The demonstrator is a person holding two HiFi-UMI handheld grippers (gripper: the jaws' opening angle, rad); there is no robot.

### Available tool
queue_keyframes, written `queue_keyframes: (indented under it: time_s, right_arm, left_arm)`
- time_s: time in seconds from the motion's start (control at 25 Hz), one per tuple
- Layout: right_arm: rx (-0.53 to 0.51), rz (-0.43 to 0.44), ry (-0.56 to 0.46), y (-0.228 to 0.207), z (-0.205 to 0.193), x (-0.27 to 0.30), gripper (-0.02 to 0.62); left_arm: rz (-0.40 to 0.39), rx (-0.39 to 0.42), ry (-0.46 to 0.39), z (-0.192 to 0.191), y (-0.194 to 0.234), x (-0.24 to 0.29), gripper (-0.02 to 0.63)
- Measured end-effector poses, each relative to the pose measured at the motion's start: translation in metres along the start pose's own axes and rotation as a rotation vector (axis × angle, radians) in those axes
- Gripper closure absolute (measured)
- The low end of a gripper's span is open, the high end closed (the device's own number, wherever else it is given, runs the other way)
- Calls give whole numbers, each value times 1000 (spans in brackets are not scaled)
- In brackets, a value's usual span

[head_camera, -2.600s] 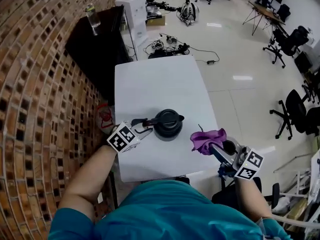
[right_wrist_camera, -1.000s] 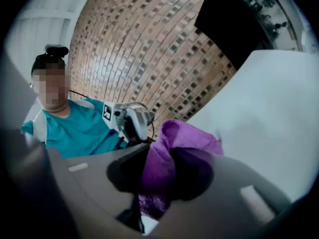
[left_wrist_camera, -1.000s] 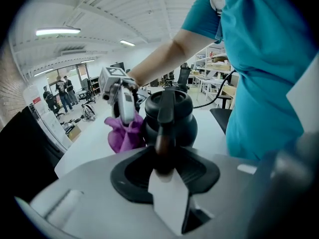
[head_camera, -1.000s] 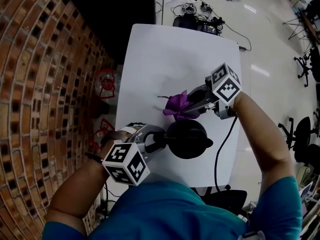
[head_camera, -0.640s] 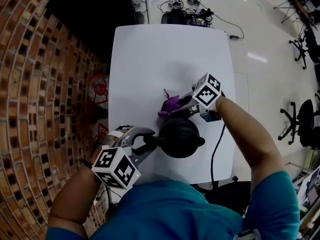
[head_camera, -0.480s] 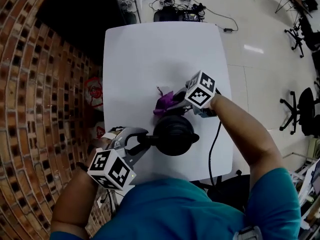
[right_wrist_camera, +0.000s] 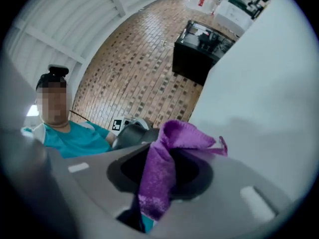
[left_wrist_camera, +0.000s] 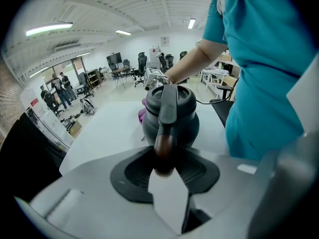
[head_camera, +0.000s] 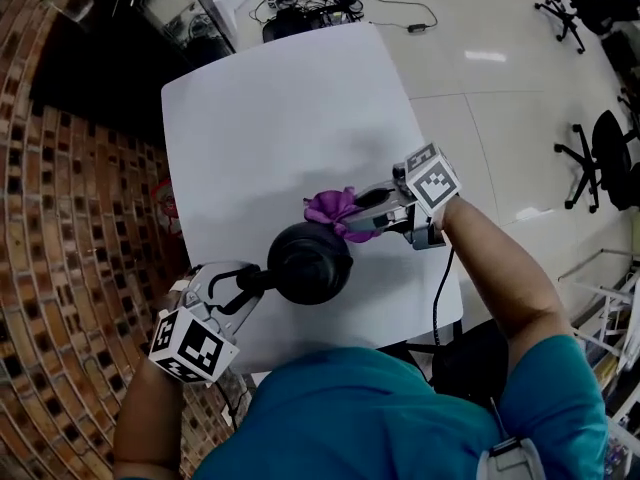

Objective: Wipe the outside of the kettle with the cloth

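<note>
- Since half a second earlier, the right gripper (head_camera: pixel 365 206), clenching the cloth (head_camera: pixel 335 208), swung rightward along the kettle's (head_camera: pixel 308 263) far side.
- Its handle (left_wrist_camera: pixel 166 118) sat clamped between the left gripper's (head_camera: pixel 243 285) jaws.

Purple cloth (head_camera: pixel 333 208), black kettle (head_camera: pixel 308 263) with perhaps brownish handle (left_wrist_camera: pixel 164 143), white table (head_camera: pixel 280 118), brick-patterned wall (head_camera: pixel 70 228).

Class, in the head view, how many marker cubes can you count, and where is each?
2. One cube rides the left gripper, which grips the kettle; the other rides the right gripper, holding the purple cloth. None seems hidden.
</note>
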State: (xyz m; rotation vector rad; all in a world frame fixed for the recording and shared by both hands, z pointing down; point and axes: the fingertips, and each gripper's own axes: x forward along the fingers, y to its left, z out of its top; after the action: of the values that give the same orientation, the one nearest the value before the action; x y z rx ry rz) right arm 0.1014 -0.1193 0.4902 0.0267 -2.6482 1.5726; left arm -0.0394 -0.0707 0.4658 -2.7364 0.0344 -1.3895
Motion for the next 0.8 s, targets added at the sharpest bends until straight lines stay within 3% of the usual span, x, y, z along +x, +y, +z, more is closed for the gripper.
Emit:
queue_keyframes:
  time_s: [0.16, 0.32, 0.48, 0.6, 0.68, 0.8]
  right_arm:
    - [16, -59, -13, -27, -15, 2, 491]
    - [-62, -210, 29, -49, -29, 4, 491]
    - [-389, -451, 146, -40, -42, -8, 491]
    - [-703, -500, 184, 13, -47, -12, 491]
    - [-882, -509, 275, 36, -61, -1, 491]
    - [-1011, -564, 442, 21, -83, 17, 489]
  left_arm:
    - [0, 7, 46, -7, 1, 1, 469]
    - [14, -1, 81, -10, 1, 2, 471]
    - [19, -6, 107, -12, 2, 2, 471]
    - [20, -3, 122, -11, 2, 3, 472]
    - [22, -2, 130, -11, 3, 3, 472]
    - [25, 5, 136, -10, 5, 2, 474]
